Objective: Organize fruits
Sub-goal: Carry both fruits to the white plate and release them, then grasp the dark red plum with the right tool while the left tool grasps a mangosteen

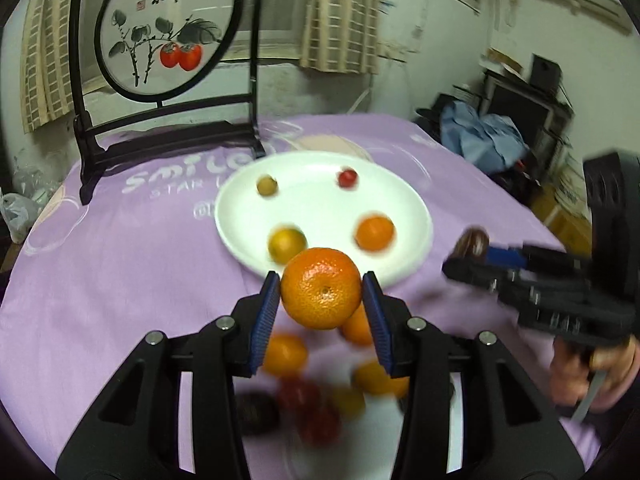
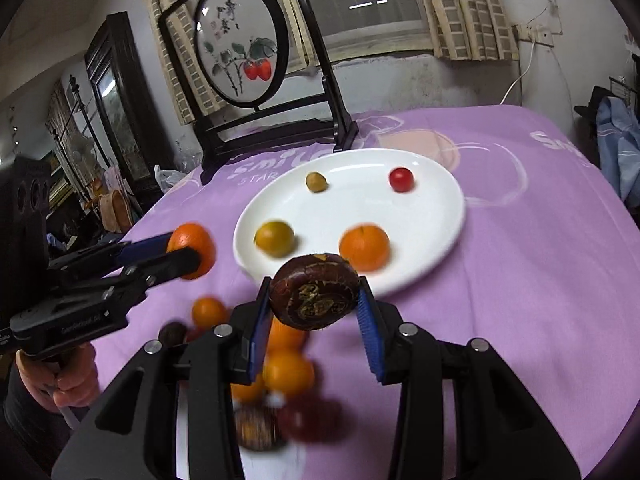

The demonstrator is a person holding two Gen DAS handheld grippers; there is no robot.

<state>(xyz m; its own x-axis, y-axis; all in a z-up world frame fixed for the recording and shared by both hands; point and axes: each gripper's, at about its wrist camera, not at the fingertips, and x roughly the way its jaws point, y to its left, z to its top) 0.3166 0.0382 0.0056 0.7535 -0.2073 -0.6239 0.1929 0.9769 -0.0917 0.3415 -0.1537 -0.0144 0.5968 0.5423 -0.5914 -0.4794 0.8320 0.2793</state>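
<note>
My left gripper (image 1: 321, 295) is shut on an orange mandarin (image 1: 321, 288), held above the purple cloth near the white plate (image 1: 324, 200). It also shows in the right wrist view (image 2: 188, 254). My right gripper (image 2: 314, 300) is shut on a dark brown round fruit (image 2: 314, 290); it shows at the right of the left wrist view (image 1: 472, 246). The plate (image 2: 420, 216) holds a yellow-green fruit (image 2: 275, 238), an orange (image 2: 364, 248), a small olive fruit (image 2: 316, 181) and a red cherry tomato (image 2: 401, 179).
A near white plate (image 1: 372, 432) under the grippers holds several blurred oranges, red and dark fruits (image 2: 288, 372). A black-framed round painted screen (image 1: 168, 28) stands at the table's far left. Clutter and furniture (image 1: 500, 128) stand beyond the right table edge.
</note>
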